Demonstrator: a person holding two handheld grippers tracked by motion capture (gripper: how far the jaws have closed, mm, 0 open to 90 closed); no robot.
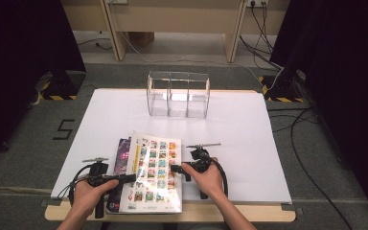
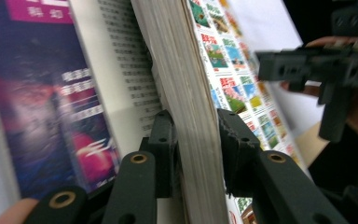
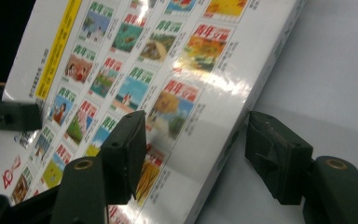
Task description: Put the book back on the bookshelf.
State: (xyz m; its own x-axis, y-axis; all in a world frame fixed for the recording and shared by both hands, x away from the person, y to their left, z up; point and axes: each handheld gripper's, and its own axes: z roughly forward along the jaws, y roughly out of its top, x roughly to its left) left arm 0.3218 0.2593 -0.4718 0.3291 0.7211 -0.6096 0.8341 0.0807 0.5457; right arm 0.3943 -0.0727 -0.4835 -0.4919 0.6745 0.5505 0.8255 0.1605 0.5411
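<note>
High view: we have both grippers on the top book (image 1: 155,172), near the table's (image 1: 249,124) front edge; clear organizer (image 1: 178,95) behind holds nothing, so filing is undone.

Left gripper (image 2: 196,154) view: jaws pinching the page block between them.

Right gripper (image 3: 200,158) view: jaws spread, straddling the cover's edge, no grip. Cover thumbnails read "青年文摘".

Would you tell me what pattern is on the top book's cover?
Top book: white with a grid of small colourful pictures; right gripper view.

The purple magazine (image 1: 122,158) lies mostly hidden under the book (image 1: 155,172).
</note>
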